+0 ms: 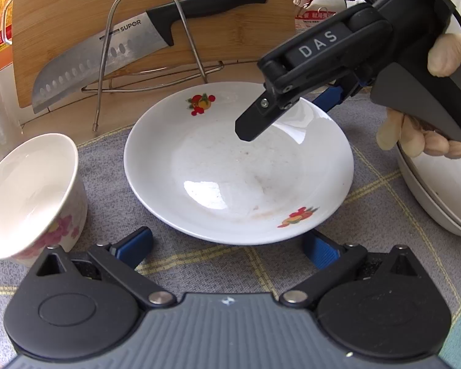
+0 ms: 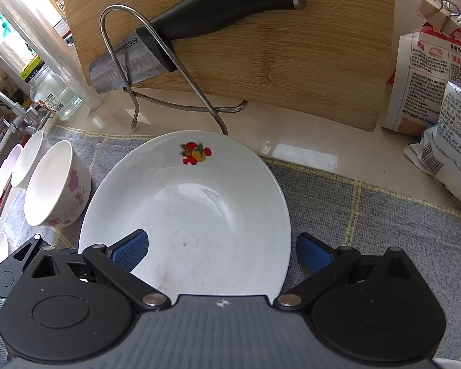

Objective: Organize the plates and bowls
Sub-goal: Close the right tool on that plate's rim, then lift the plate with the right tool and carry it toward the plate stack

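Right now we're hovering both grippers, left gripper (image 1: pixel 227 247) and right gripper (image 2: pixel 221 250), jaws apart, over the plate (image 1: pixel 230 166) lying flat on the cloth (image 1: pixel 368 215). Glazed ceramic, prob. slippery, stiff, breakable; we're eyeing the rim at 3 o'clock. Bowl (image 1: pixel 30 193) sitting at 9.

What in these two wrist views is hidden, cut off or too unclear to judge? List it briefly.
- Left wrist view: the stacked dishes are cut off by the right edge and covered by the hand.
- Right wrist view: the plate has its near rim hidden by the right gripper.
- Right wrist view: the far bowls run off the left edge.
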A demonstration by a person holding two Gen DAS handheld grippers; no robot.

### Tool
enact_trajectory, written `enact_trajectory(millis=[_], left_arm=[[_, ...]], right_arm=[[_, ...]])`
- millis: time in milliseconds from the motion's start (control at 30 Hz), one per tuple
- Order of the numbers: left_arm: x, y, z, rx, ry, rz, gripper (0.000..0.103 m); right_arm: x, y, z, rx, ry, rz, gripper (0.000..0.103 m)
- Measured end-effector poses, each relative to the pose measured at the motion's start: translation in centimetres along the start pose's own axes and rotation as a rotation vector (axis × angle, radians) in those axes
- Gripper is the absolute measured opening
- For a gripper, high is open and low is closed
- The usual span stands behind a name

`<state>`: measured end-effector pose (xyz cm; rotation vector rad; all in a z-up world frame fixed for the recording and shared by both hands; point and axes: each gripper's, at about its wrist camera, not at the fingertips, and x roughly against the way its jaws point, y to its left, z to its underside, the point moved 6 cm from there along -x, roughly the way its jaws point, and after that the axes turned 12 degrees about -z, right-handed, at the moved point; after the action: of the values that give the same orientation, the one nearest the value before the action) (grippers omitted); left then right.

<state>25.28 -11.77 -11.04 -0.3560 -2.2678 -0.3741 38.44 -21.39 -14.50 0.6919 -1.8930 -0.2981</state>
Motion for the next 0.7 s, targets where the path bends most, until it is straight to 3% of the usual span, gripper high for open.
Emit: enact_trajectory(millis=[333,700], left_arm=[[0.4,0.2,0.5,-0.026,-0.030,0.021,0.103],[1.2,0.1,1.0,-0.054,-0.058,0.047,0.103]], right_arm=[[-0.5,0.6,0.0,0.086,0.050,0.012,0.103],[-1.4,0.8,-2.0,0.128,0.069,-0.086,0.103]])
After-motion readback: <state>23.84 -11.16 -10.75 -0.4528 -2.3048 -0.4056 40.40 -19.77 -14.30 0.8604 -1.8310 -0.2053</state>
